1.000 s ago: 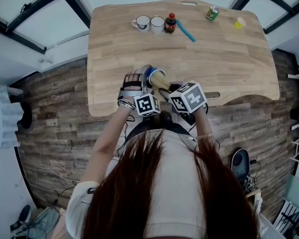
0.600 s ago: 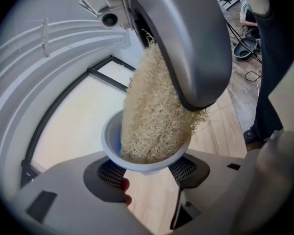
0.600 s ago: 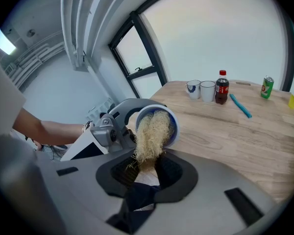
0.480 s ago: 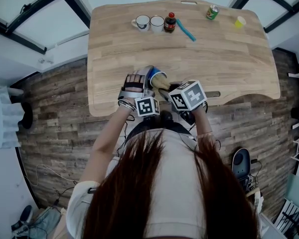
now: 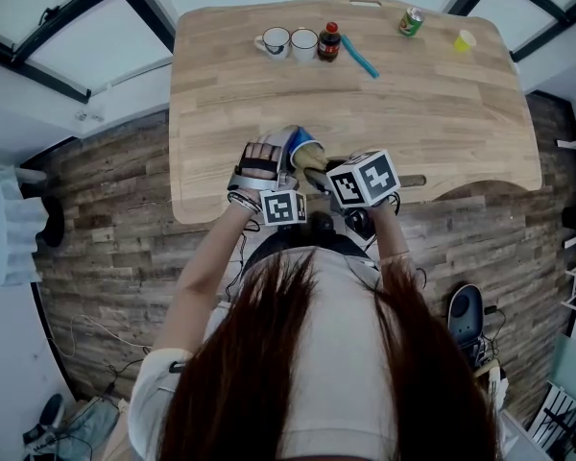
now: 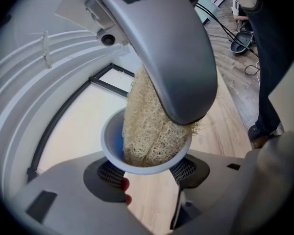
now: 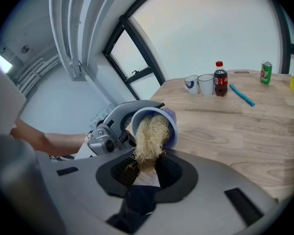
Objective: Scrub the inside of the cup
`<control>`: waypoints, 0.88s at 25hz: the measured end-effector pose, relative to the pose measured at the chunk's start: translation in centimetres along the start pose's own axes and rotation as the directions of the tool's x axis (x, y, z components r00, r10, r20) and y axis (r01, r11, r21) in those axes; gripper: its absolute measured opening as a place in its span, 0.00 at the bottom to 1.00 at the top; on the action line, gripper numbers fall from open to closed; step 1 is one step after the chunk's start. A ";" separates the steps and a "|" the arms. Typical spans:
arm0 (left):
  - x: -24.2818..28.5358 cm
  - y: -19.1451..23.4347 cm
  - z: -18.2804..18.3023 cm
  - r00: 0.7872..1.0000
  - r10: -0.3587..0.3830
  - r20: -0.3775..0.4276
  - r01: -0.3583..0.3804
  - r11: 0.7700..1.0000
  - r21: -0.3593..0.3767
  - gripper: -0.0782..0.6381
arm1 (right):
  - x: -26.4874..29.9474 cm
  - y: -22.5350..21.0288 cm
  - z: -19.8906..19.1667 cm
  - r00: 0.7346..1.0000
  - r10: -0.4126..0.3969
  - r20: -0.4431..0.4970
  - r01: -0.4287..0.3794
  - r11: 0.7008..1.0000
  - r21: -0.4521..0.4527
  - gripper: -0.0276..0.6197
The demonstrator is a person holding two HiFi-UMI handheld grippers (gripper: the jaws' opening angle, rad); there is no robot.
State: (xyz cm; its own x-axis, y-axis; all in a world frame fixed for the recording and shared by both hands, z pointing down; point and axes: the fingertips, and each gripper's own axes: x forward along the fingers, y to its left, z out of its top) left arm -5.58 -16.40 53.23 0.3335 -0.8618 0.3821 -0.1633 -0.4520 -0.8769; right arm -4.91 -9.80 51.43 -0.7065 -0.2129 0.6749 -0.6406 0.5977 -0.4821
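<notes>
I see a brown wood floor under everything. On it stands a big, light wood table. Both of my grippers are at the near edge of the table, close to the middle.

My left gripper holds the blue cup. In the left gripper view its fingers are spread wide, and they press on the two sides of the blue cup. The blue cup is up in the air over the near edge of the table. It is tipped on its side, with its open end turned to my right gripper.

In the right gripper view the fingers of my right gripper are close together. They pinch the near end of a pale yellow scrub sponge. The far end of the scrub sponge is inside the blue cup and touches the inside wall. In the left gripper view the scrub sponge fills most of the open end.

Far away, along the far edge of the table, are small things in a row. A dark soda bottle with a red cap stands next to two white mugs, which are on its left. A blue brush lies just to its right. More to the right stand a green can and a little yellow cup.
</notes>
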 end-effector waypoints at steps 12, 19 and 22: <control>-0.4 0.6 0.5 0.997 0.059 0.042 -0.059 0.998 -0.014 0.47 | -0.1 0.4 1.1 0.987 0.129 0.098 -0.145 0.971 0.190 0.18; -0.4 1.2 0.7 0.995 0.090 0.044 -0.089 0.995 -0.039 0.47 | -0.4 0.6 1.7 0.958 0.216 0.188 -0.265 0.917 0.299 0.18; -0.5 1.5 0.7 0.993 0.108 0.043 -0.106 0.993 -0.049 0.47 | -0.5 0.9 2.2 0.940 0.251 0.231 -0.319 0.886 0.337 0.18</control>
State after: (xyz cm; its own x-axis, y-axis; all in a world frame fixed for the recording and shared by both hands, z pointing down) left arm -5.33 -16.52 51.51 0.3535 -0.8950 0.2721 -0.2431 -0.3688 -0.8971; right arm -5.76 -10.82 49.45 -0.8945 -0.2281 0.3846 -0.4431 0.3365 -0.8309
